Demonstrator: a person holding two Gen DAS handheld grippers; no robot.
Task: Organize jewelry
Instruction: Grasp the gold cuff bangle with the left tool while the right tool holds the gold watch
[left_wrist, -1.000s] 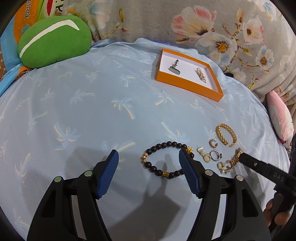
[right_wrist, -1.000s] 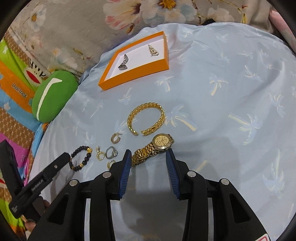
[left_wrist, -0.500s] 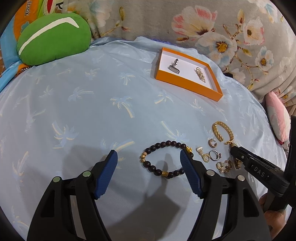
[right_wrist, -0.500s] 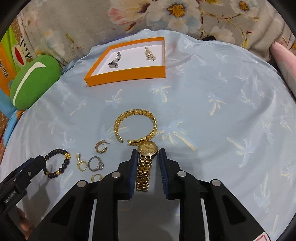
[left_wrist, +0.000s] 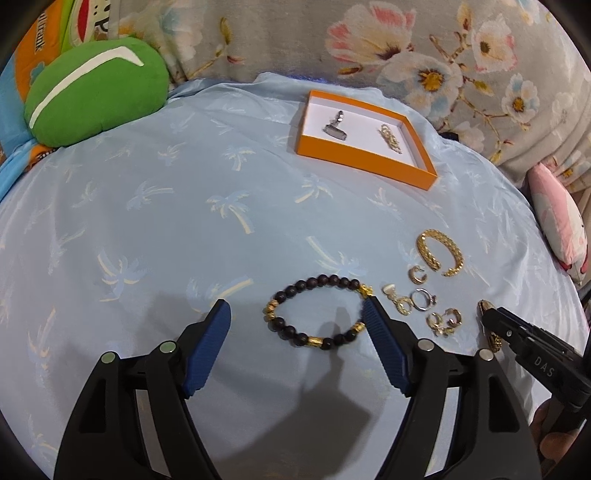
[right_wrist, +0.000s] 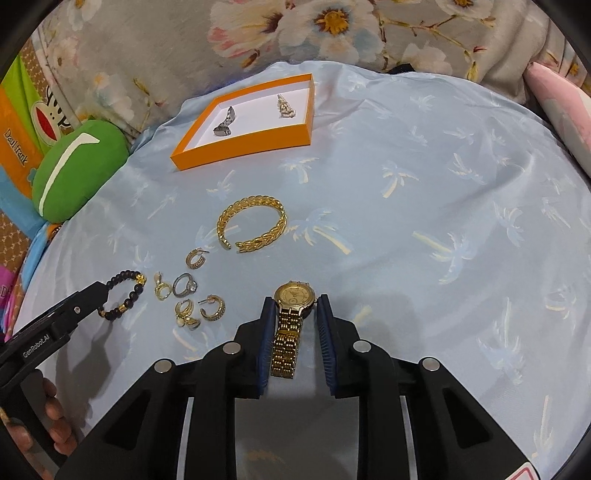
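Gripping a gold metal-link wristwatch (right_wrist: 291, 325) at lower centre, the right gripper (right_wrist: 293, 306) has narrowed onto its band. Left gripper (left_wrist: 297, 314) spread wide, jaws just opening, dark beaded bracelet (left_wrist: 317, 312) lying loose between them. Orange shallow box (right_wrist: 243, 144) upper centre on the blue palm-print cloth (right_wrist: 424, 221).

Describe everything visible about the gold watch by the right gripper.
The gold watch looks like polished metal, with a round gold-toned dial and a linked band. It lies flat on the light blue palm-print cloth, dial toward the orange tray, band running back between the fingers of the right gripper. The jaws, which have just been closing, sit beside the case. Whether the blue pads press it cannot be told.
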